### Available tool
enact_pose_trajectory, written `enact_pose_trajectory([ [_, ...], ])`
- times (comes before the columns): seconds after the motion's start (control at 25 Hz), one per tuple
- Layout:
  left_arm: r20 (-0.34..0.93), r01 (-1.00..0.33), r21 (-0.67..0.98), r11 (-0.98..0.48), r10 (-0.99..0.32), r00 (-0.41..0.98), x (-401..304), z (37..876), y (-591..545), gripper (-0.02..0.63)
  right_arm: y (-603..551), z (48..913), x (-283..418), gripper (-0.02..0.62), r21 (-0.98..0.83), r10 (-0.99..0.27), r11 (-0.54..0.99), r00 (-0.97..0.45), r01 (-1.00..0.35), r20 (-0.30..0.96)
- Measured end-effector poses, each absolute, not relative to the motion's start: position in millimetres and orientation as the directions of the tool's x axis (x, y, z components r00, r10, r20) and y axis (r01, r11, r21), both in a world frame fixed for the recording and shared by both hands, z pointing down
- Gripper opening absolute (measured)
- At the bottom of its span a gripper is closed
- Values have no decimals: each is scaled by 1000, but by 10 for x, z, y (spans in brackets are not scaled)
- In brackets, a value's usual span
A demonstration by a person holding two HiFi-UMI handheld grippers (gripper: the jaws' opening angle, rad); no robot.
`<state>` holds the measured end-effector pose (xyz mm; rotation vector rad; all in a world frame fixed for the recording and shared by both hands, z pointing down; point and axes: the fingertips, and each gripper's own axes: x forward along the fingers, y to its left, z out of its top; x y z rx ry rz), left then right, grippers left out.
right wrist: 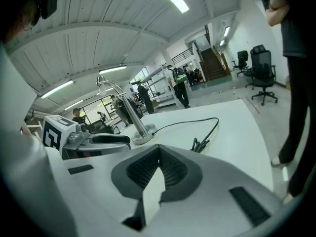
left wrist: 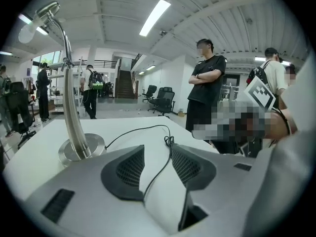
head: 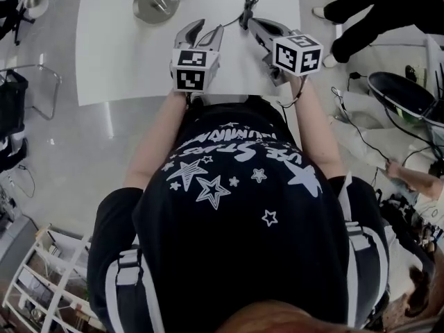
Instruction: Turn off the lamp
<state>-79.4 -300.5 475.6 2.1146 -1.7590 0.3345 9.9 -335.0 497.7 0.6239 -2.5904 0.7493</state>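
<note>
Lowest in the head view, the person's black star-printed shirt (head: 236,186) fills the frame, and both forearms reach up over the near edge of the white table (head: 118,61). The left gripper (head: 207,30) sits at upper centre with its jaws spread. Its own view shows only table and a stretch of black cable (left wrist: 138,131) through the gap, with nothing pinched. Just to its right, the right gripper (head: 251,23) has its jaws pressed together at the tips and holds nothing, and a small bunch (right wrist: 200,143) of that cable lies on the table just beyond them. Farther up, at the upper left of the head view, the lamp (head: 154,2) stands on its round metal base, apart from both grippers. Past the table's far edge, in the left gripper view, a bystander (left wrist: 207,83) stands with arms folded
</note>
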Motion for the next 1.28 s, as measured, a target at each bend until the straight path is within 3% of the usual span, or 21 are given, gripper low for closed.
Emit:
enact_pose_trajectory([
  [0.6, 330, -886, 201, -419, -822, 464, -1131, 4517, -2548, 167, -2347, 4830, 126, 6, -411, -596, 526, -667, -745, 446],
  [0.88, 265, -844, 205, -496, -802, 536, -919, 4285, -2273, 166, -2033, 4621, 282, 6, -410, -663, 506, -646, -759, 378],
  [1.28, 240, -843, 177, -508, -808, 537, -832, 4088, -1538, 164, -1233, 4497, 400, 6, -423, -688, 516, -655, -745, 313],
])
